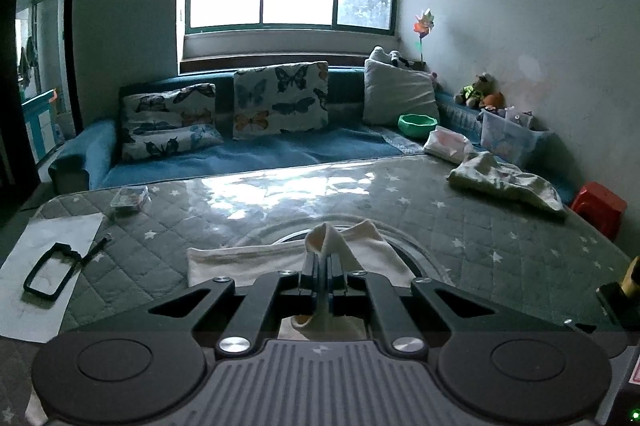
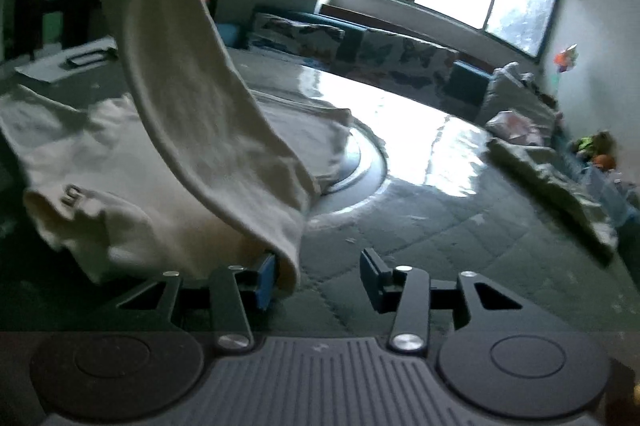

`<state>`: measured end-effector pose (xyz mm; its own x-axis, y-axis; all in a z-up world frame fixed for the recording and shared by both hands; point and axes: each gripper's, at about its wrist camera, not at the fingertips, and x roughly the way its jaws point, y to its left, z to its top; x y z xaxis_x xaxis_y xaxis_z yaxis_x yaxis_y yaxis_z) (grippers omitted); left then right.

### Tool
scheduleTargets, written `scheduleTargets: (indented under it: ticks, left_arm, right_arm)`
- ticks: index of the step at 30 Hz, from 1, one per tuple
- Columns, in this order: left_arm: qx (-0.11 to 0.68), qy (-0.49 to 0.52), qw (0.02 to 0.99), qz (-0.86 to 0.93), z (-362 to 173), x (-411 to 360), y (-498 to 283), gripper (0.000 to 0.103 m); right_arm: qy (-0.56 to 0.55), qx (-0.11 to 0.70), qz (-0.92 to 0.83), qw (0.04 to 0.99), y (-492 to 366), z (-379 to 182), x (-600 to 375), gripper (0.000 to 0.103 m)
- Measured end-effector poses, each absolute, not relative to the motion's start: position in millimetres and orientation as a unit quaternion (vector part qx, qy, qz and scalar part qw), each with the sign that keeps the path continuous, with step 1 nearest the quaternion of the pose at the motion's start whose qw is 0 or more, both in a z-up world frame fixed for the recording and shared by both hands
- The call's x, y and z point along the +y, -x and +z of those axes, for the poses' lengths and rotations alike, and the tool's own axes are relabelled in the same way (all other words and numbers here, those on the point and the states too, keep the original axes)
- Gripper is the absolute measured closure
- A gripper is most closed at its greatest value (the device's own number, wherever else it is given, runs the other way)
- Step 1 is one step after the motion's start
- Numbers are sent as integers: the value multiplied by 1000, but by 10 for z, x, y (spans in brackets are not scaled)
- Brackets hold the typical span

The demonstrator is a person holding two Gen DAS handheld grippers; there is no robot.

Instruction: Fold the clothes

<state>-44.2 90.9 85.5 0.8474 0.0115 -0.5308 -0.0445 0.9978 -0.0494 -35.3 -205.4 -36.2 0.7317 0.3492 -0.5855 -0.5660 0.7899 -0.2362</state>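
Left wrist view: left gripper with jaws pinched together on a raised fold of the cream cotton garment.
Garment position: spread on the grey quilted star-print table cover under a glossy clear sheet, one strip lifted.
Right wrist view: right gripper with jaws wide apart, nothing between them; edge of the lifted strip touching the blue pad of the left-hand finger.
Upper end of strip: gripped by a dark gripper at the top left of the right wrist view, blurred.
Writing: small dark mark on the garment near its near edge, not legible.
Elsewhere on cover: crumpled pale printed cloth at far right; white paper sheet with a black rectangular frame at left.
Behind: blue sofa with butterfly-print cushions, green bowl.
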Motion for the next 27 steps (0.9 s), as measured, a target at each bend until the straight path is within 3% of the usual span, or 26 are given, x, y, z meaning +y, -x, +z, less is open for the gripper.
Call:
scheduleTargets:
  ticks: [5, 16, 22, 27]
  left_arm:
    - [291, 35, 956, 19, 761, 968, 446, 98]
    - [395, 63, 915, 39, -45, 1171, 407, 95]
    - [398, 60, 915, 32, -186, 1158, 487, 81]
    - [392, 75, 917, 31, -191, 1203, 531, 78]
  right_arm:
    - [205, 266, 225, 915, 342, -375, -2142, 59]
    - [186, 287, 225, 912, 297, -384, -2245, 55]
    - [183, 317, 233, 901, 276, -343, -2401, 54]
    - [175, 328, 238, 897, 306, -187, -2526, 54]
